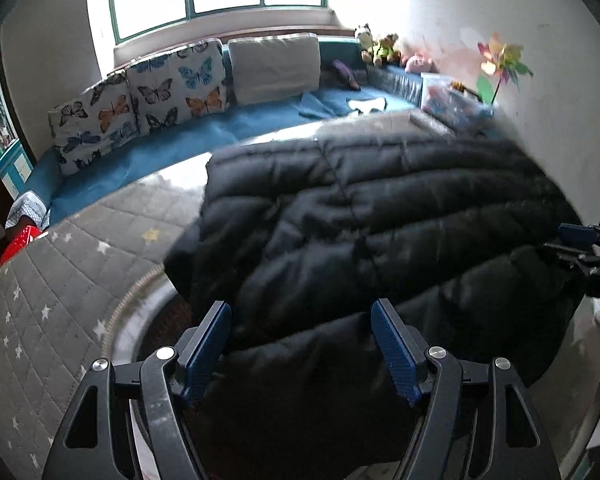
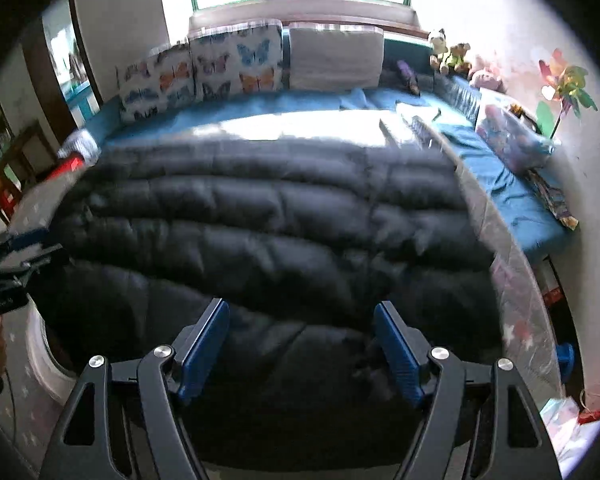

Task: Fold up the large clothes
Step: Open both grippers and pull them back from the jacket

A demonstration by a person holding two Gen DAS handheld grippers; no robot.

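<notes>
Clearly a fold is about to start: the left gripper [image 1: 302,344] and right gripper [image 2: 302,344] both hang with jaws apart over the near hem of the black puffer jacket [image 1: 380,216], gripping nothing. Each next needs to close on that near edge. Farther off, the jacket spreads across the grey quilted mat [image 1: 60,280]. Only the right wrist view shows the mat's right edge beside the blue daybed [image 2: 500,184].
</notes>
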